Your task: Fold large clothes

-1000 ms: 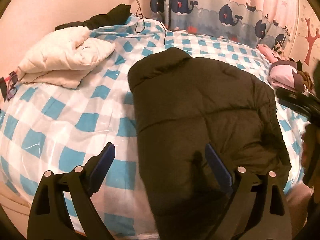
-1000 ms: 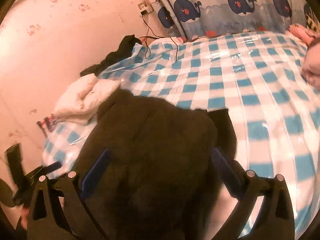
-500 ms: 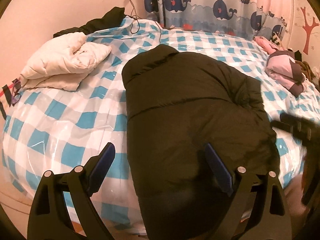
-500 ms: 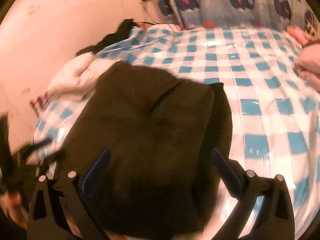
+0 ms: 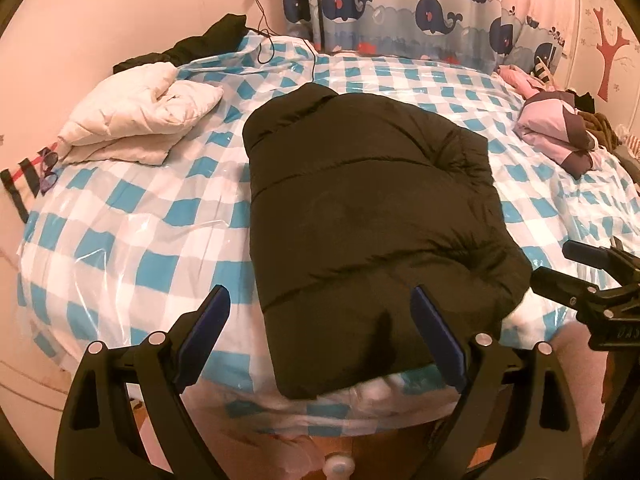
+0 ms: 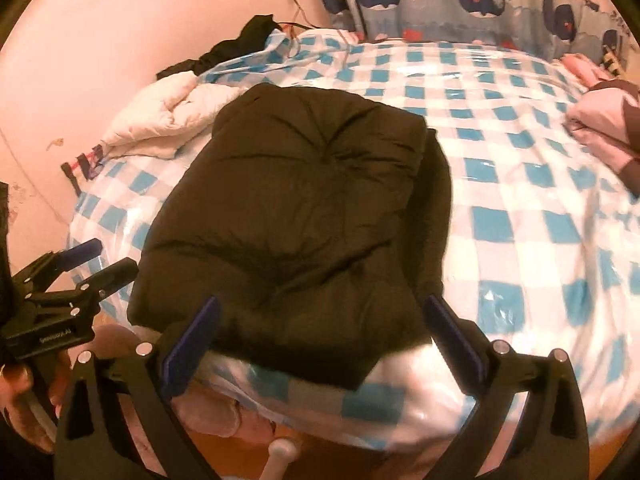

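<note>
The dark jacket [image 5: 360, 216] lies on the checked bed [image 5: 132, 216], its long axis running straight away from both tools. The left gripper [image 5: 320, 340] and right gripper [image 6: 320, 340] gape empty at its near hem, seemingly equally close.

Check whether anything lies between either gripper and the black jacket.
Nothing visible does. The black jacket lies folded at the near edge of the bed, directly ahead of the open left gripper and open right gripper. The white jacket sits off to its left.
</note>
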Available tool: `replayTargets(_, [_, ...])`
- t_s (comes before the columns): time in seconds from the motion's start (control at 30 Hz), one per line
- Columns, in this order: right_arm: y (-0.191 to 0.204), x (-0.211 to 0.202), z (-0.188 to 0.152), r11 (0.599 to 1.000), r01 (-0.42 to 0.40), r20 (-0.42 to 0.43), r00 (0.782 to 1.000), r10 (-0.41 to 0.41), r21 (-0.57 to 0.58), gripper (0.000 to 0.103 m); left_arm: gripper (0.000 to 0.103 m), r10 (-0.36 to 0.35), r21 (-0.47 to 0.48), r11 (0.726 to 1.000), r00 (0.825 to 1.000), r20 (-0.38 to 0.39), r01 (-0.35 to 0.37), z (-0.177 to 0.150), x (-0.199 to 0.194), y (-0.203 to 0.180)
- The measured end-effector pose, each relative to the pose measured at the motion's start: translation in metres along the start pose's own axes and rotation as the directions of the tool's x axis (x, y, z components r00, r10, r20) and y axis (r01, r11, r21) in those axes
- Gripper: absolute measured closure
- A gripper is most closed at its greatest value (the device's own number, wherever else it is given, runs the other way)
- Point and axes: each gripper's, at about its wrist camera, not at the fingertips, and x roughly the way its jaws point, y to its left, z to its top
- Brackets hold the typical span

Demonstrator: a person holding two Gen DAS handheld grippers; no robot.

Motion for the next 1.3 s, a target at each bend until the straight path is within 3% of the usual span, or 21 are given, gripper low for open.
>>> replayTargets(0.17, [0.022, -0.01, -0.014, 0.996, 0.063, -0.005, 0.998, -0.064, -0.058, 0.006, 0.015, 0.008, 0.024, 1.0, 1.0, -0.001, -0.008, -0.005, -0.014, -0.003])
replayTargets(0.5, [0.035, -0.007, -0.012, 1.0, 0.013, -0.053, 0.998, -0.013, -0.003, 0.006, 0.015, -0.006, 0.008, 1.0, 1.0, -0.026, 0.006, -0.006, -0.019, 0.003])
replayTargets(0.9, [0.043, -0.004, -0.001, 0.996, 0.087, -0.044, 0.995, -0.088, -0.034, 0.006, 0.011, -0.008, -0.005, 1.0, 0.999, -0.041, 0.008, 0.0, -0.01, 0.001])
replayTargets(1.3, [0.039, 0.011, 0.009, 0.998, 0.057, -0.078, 0.995, -0.056, 0.007, 0.006, 0.01, 0.012, -0.038, 0.999, 0.997, -0.072, -0.015, 0.013, 0.007, 0.007])
